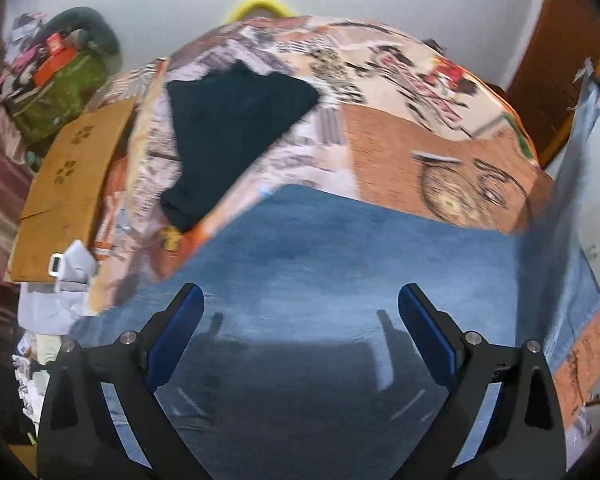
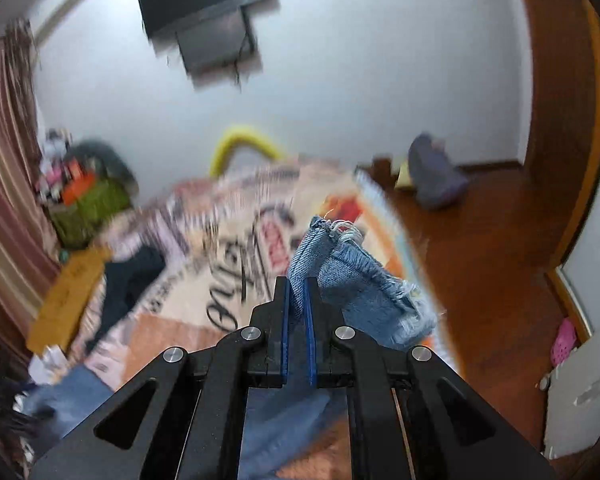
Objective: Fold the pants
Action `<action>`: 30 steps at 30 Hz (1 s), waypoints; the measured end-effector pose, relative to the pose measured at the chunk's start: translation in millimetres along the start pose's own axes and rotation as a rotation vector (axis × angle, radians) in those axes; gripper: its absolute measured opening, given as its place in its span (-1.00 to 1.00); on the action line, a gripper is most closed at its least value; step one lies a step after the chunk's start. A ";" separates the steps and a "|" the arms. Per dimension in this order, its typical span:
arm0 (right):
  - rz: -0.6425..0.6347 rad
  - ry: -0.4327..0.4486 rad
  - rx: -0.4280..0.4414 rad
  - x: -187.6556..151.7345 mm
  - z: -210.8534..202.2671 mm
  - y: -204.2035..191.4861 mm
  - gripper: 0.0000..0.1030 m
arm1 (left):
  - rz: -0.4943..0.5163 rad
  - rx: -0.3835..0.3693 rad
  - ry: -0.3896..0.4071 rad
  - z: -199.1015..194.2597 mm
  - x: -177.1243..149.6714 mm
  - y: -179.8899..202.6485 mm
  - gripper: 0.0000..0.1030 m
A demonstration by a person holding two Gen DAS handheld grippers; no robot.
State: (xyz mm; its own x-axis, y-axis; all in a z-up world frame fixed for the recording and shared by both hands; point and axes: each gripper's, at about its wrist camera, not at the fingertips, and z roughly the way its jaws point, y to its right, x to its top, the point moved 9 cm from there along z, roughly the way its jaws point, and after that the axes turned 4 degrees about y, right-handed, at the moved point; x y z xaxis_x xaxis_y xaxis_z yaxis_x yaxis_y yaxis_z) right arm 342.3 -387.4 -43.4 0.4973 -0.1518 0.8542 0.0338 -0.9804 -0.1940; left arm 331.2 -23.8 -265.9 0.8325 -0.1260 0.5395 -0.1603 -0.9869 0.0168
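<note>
Left wrist view: the left gripper point(image 1: 300, 300) hangs with its jaws spread wide over the blue jeans point(image 1: 340, 248), which lie flat just beneath and ahead of it on the printed bedspread point(image 1: 400, 136).

Right wrist view: the right gripper point(image 2: 299, 284) has its jaws pressed together on a frayed hem of the jeans point(image 2: 356, 280), which sticks up and to the right of its tips.

Lettering on the printed bedspread point(image 2: 236, 264) is too blurred to read.

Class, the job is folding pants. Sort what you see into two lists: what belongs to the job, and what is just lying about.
Belongs:
jeans
right tool, shut on the jeans' frayed hem
left tool, open above the jeans

Lying about:
dark garment
cardboard
green bag
TV
</note>
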 end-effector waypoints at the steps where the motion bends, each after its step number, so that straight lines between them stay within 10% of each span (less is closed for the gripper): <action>1: 0.004 0.018 0.001 4.0 -18.9 5.8 -0.88 | 0.009 -0.012 -0.004 0.5 -1.8 8.9 0.91; 23: 0.164 -0.323 -0.199 -224.5 -78.2 118.2 -0.88 | 0.117 -0.045 -0.027 7.0 -47.7 93.3 0.91; 30: 0.140 -0.321 -0.313 -233.4 -96.9 127.6 -0.84 | 0.095 -0.027 0.040 -12.2 -40.7 74.2 0.91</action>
State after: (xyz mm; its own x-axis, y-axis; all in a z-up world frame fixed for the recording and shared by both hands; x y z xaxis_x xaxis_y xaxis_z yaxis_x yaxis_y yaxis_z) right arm 146.5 -489.2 -220.7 0.7234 -0.2869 0.6280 -0.2912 -0.9515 -0.0993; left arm 278.9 -90.6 -276.3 0.7910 -0.2142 0.5731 -0.2519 -0.9676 -0.0140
